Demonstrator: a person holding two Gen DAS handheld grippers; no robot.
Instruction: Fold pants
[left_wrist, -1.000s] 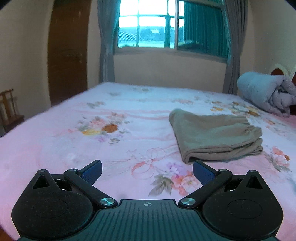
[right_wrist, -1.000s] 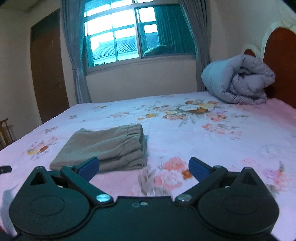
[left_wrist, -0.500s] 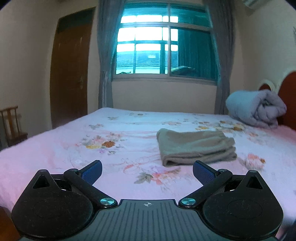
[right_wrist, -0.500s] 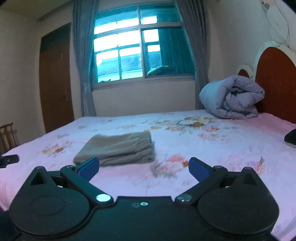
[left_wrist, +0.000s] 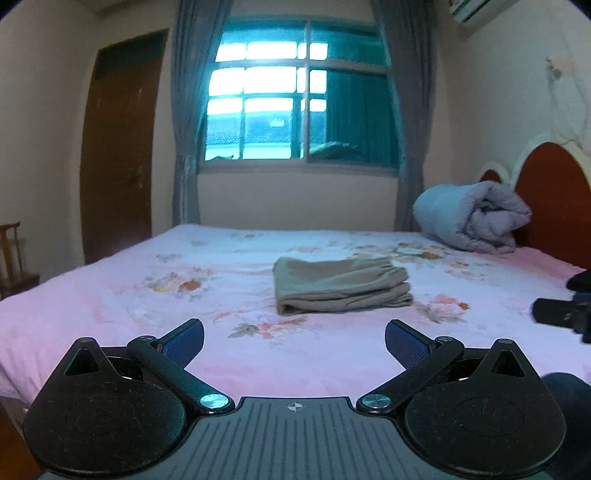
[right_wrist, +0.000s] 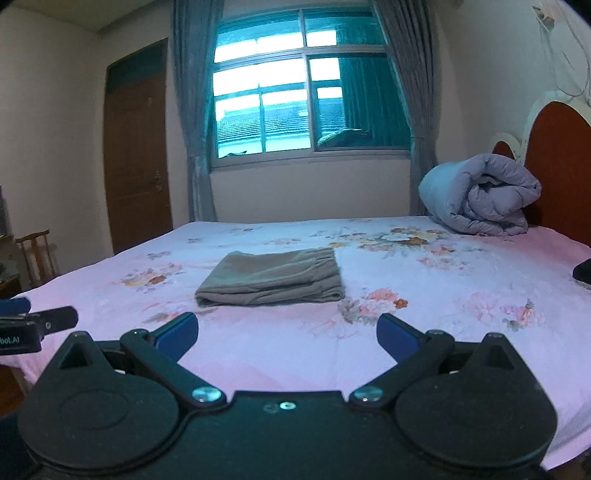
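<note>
The olive-grey pants (left_wrist: 341, 285) lie folded into a compact rectangle in the middle of the pink floral bed (left_wrist: 110, 314). They also show in the right wrist view (right_wrist: 275, 282). My left gripper (left_wrist: 294, 341) is open and empty, held back near the bed's front edge, well short of the pants. My right gripper (right_wrist: 287, 334) is open and empty too, also back from the pants. The left gripper shows at the left edge of the right wrist view (right_wrist: 37, 321).
A rolled grey-blue duvet (left_wrist: 472, 218) lies by the red headboard (left_wrist: 554, 199) at the far right. A window with curtains (left_wrist: 299, 110) is behind the bed. A brown door (left_wrist: 114, 147) and a wooden chair (left_wrist: 14, 254) stand at the left.
Both grippers have drawn back and tilted up from the bed, so the folded pants look farther away. Both stay open.
</note>
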